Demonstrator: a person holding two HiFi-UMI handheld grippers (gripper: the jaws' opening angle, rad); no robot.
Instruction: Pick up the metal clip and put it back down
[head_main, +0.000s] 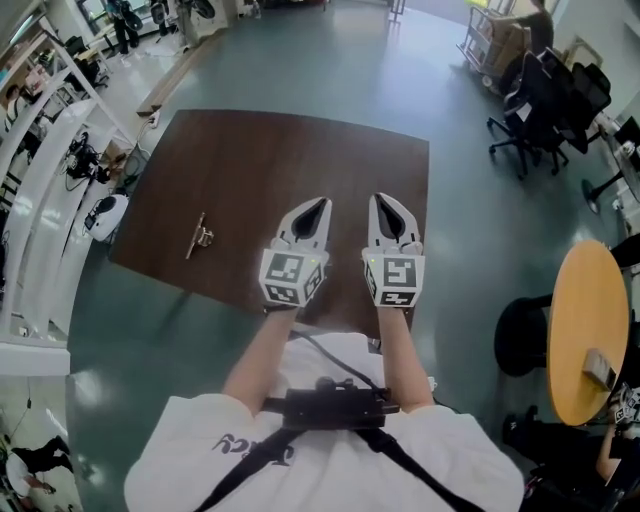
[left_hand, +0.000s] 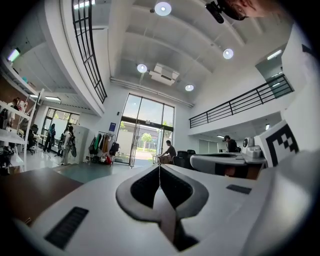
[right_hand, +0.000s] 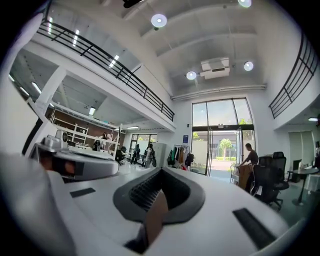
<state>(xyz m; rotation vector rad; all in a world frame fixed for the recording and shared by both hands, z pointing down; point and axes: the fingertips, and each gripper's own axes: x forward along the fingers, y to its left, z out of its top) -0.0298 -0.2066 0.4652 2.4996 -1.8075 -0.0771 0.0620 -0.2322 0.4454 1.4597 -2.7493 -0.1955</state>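
Observation:
A small metal clip (head_main: 200, 236) lies on the dark brown table (head_main: 260, 160), near its left edge. My left gripper (head_main: 322, 203) hovers over the table's near right part, well to the right of the clip, jaws together and empty. My right gripper (head_main: 383, 199) is beside it, also shut with nothing between the jaws. In the left gripper view the left gripper (left_hand: 159, 167) points level out into the hall; the right gripper (right_hand: 161, 170) does the same in its own view. The clip shows in neither gripper view.
Black office chairs (head_main: 545, 100) stand at the far right, and a round yellow table (head_main: 588, 330) stands at the right. White shelving (head_main: 40, 180) runs along the left. A person (right_hand: 247, 156) stands by a cart near the glass doors.

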